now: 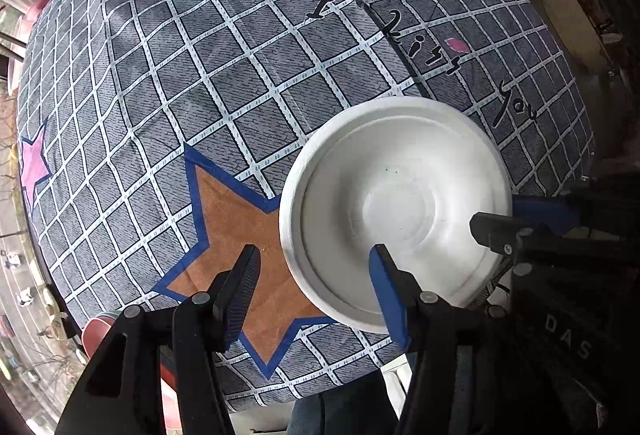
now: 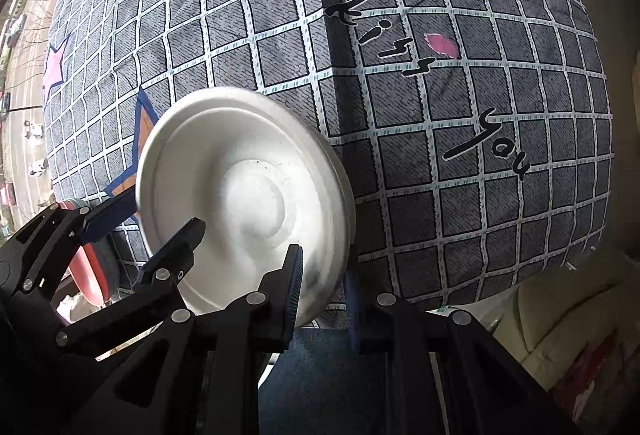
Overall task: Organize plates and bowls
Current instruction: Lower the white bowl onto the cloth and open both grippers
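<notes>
The white plate (image 1: pixel 396 203) sits over the grey checked cloth (image 1: pixel 200 75), partly covering the brown star (image 1: pixel 240 235) at about four o'clock in the left wrist view. The left gripper (image 1: pixel 316 291) has its jaws apart, one finger over the star and the other over the plate's near rim, pressing nothing. The right gripper (image 2: pixel 324 287) is clamped on the plate's rim at five o'clock in its own view.
</notes>
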`<state>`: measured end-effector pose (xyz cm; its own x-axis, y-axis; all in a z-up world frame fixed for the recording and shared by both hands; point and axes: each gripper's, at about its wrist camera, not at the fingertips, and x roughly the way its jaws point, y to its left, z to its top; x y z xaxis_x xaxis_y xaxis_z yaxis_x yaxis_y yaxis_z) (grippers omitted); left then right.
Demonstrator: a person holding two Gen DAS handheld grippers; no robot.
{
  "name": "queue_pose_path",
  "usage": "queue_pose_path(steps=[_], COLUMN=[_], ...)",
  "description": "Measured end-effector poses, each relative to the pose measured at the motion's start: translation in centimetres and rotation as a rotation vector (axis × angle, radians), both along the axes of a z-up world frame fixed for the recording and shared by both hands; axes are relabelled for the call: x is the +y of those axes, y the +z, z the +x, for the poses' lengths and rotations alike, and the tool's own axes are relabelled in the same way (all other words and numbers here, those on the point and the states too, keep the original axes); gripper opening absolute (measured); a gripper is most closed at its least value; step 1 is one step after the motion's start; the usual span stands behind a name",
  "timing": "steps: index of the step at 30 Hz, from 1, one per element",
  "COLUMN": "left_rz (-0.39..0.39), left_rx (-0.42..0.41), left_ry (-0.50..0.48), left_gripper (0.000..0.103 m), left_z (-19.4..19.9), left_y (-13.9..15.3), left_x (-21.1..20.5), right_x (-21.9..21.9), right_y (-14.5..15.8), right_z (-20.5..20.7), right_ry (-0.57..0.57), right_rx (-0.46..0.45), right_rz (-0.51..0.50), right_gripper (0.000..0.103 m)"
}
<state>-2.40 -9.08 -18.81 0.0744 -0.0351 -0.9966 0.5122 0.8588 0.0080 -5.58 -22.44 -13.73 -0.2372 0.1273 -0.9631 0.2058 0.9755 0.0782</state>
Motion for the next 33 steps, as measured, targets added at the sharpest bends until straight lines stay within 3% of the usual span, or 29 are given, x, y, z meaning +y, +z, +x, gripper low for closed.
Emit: queue_pose_path(steps=[1,2,3,4,5,8,9,11,13,14,33], left_rz=[-0.006,-0.012,-0.015,-0.017,-0.024,-0.032,-0.031,-0.029,-0.039,-0.028,-0.036], left_rx=[-0.006,-0.012,-0.015,-0.016,-0.017,-0.041,-0.049,-0.062,-0.061,-0.026,-0.093], left_ry=[0.004,0.009,0.012,0.017,0.023,0.047,0.055,0.062,0.063,0.059,0.08], left_gripper=[0.08,0.081,0.081,0.083,0.084,0.095,0.103,0.103,0.103,0.103,0.103], left_z=[-0.1,-0.2,-0.3,-0.3,-0.3,0.1,0.2,0.4,0.3,0.3,-1.4], left_y=[0.2,0.4,0.6,0.8,1.0,1.8,2.1,2.5,2.7,2.9,3.9], left_x=[0.2,0.5,0.8,1.0,1.3,1.7,1.7,2.0,2.3,3.0,6.2], right_x=[-0.1,0.0,0.3,-0.5,-1.1,-1.1,-1.0,-1.1,-1.2,-1.4,-0.1], right_y=[0.1,0.2,0.3,0.6,0.7,1.6,1.8,2.1,2.3,2.6,2.8], right_z=[-0.2,-0.5,-0.7,-1.2,-0.7,-0.9,-0.8,-0.7,-0.9,-0.7,-3.8], right_ry=[-0.002,-0.008,-0.018,-0.028,-0.032,-0.028,-0.031,-0.049,-0.069,-0.08,-0.189], right_rx=[-0.003,-0.004,-0.005,-0.016,-0.033,-0.066,-0.07,-0.075,-0.086,-0.094,-0.105], right_rz=[0.002,0.009,0.015,0.019,0.019,-0.005,-0.006,-0.002,0.0,0.001,-0.019], right_gripper=[0.021,0.024,0.042,0.069,0.075,0.075,0.075,0.08,0.101,0.102,0.102])
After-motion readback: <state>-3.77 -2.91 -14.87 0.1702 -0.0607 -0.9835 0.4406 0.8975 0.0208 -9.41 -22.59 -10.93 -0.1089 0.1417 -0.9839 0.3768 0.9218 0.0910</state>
